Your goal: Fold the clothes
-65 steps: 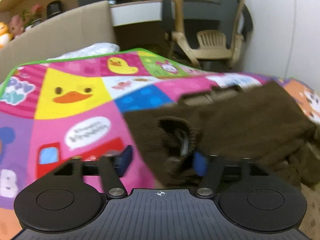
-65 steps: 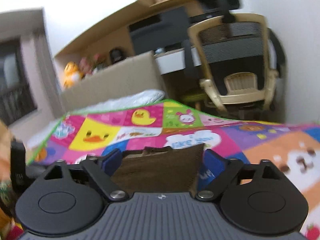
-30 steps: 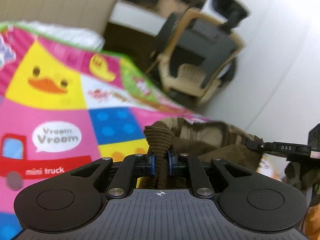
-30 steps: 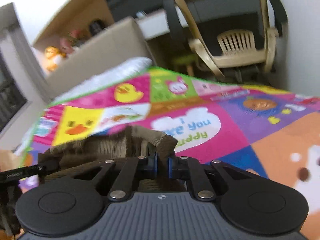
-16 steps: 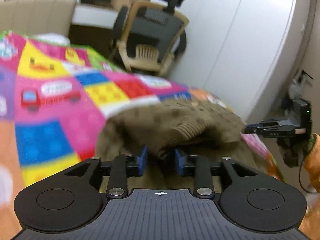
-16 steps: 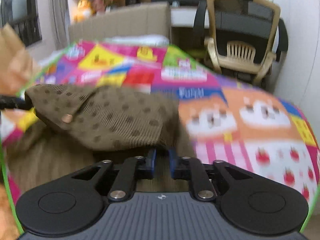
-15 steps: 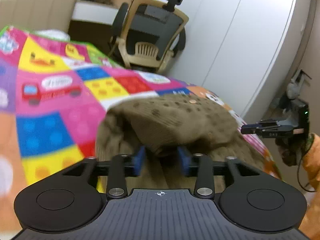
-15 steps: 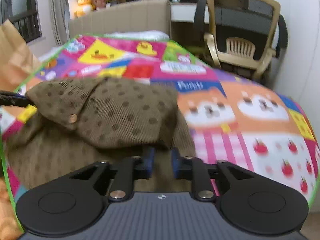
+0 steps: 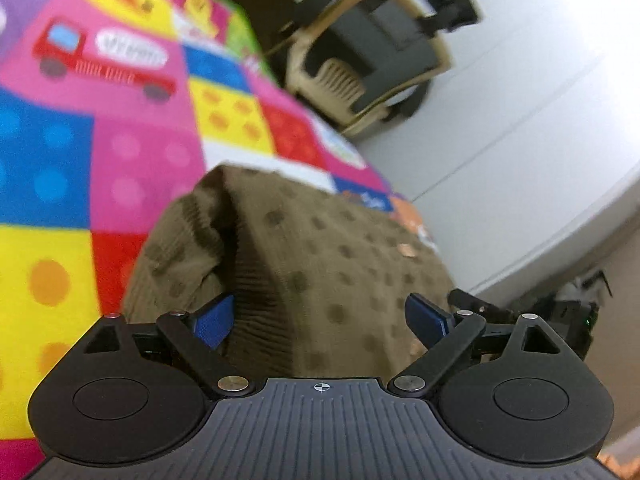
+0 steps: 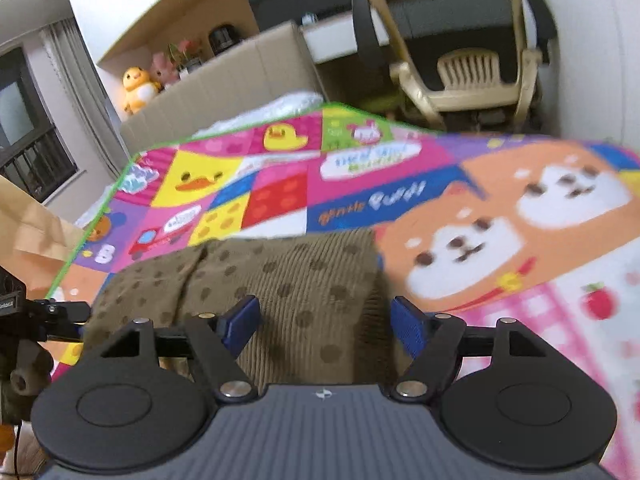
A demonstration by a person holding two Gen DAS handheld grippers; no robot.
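Here one brown dotted garment [image 9: 320,264] is seen lying doubled over on the play mat [image 9: 52,152], just ahead of both grippers.
The left gripper [image 9: 320,318] and right gripper [image 10: 324,320] are spread wide with nothing held, presumably so the fold is left lying.

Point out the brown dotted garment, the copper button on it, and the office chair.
brown dotted garment [image 10: 304,280], right wrist view, on the top folded layer.
copper button [image 9: 407,249], left wrist view, on the button's face.
office chair [image 10: 468,68], right wrist view, on the beige slatted lumbar piece.
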